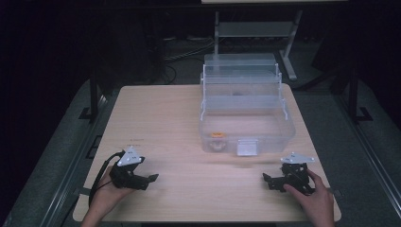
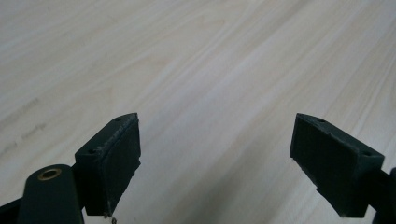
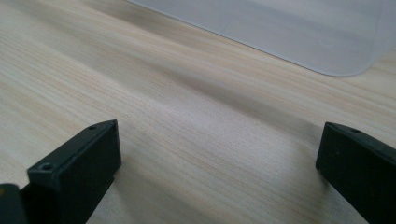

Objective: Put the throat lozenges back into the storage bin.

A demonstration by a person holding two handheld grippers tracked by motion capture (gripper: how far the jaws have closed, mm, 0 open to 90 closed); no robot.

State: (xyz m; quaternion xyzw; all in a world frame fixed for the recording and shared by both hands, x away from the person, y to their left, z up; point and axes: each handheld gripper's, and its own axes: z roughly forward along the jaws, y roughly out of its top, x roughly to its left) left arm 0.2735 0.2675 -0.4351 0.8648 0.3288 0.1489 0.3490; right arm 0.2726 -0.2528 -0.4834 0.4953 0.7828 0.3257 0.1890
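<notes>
A clear plastic box (image 1: 246, 127) with stepped fold-out trays stands open at the back right of a light wooden table (image 1: 165, 118). A small orange item (image 1: 217, 135) lies inside its front left corner. My left gripper (image 1: 152, 178) rests near the table's front left, held by a hand, its jaws wide apart over bare wood (image 2: 219, 154). At the front right my right gripper (image 1: 266, 178) is open too, with bare wood between its fingers (image 3: 219, 172). The box's rounded corner (image 3: 336, 51) lies ahead of it.
A white latch (image 1: 247, 147) sits on the box's front wall. Beyond the table's far edge stand a metal frame (image 1: 257, 30) and cables on a dark floor. Bare wood stretches between the two grippers.
</notes>
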